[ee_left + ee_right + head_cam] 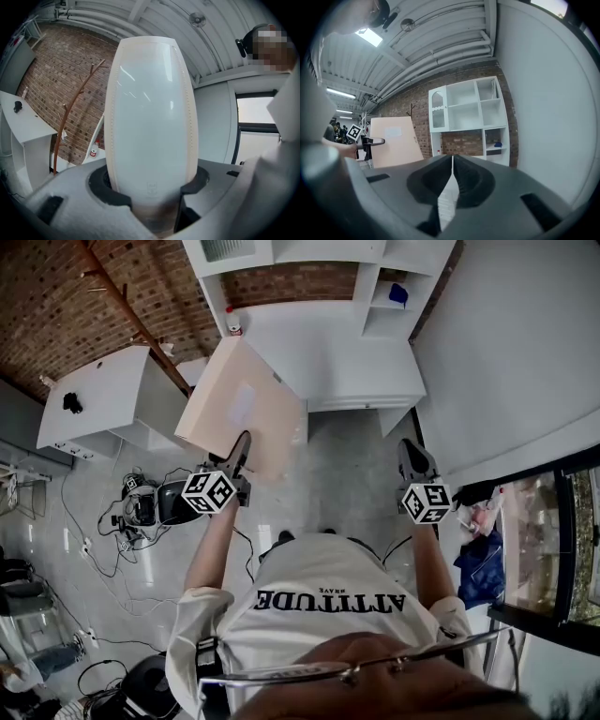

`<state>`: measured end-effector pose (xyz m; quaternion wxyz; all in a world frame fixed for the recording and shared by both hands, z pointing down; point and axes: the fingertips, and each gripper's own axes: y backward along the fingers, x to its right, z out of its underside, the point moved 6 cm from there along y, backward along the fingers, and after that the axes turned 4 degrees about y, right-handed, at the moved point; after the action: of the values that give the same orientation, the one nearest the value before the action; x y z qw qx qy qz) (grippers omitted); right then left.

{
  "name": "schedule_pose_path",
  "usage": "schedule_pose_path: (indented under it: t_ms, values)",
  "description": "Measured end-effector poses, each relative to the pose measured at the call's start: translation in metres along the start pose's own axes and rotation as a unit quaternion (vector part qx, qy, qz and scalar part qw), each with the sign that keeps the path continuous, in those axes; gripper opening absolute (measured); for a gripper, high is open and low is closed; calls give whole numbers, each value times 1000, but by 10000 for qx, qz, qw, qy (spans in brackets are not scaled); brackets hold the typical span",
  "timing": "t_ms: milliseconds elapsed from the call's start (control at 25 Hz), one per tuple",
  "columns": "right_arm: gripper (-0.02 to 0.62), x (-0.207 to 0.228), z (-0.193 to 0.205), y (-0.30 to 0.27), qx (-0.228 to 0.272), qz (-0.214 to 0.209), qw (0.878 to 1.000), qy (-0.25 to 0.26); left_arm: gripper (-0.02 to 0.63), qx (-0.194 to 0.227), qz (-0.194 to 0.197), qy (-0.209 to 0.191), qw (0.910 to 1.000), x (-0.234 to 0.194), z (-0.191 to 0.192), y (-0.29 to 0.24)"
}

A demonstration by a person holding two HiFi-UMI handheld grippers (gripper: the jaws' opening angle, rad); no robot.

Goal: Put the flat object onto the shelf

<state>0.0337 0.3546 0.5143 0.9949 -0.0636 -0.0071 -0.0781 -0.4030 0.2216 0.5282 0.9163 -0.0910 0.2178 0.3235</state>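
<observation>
The left gripper (242, 442) has its fingers (107, 186) clamped on the lower edge of a flat beige board (246, 407), held tilted above the floor (356, 465) in front of a white shelf unit (330, 351). The right gripper (452, 164), well apart from the board, holds nothing, its fingers pressed together.

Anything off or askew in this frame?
Nothing looks spilled or broken. The flat board is held at a tilt, clamped at one edge by the left gripper alone. The right gripper is shut and empty. Loose cables sprawl across the floor at left.
</observation>
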Motion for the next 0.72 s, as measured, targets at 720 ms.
schedule_pose_path:
  t_ms: [720]
  values:
    - [31, 66, 8, -3, -41, -528, 9986, -8, 259, 304, -239, -86, 9992, 60, 18, -29]
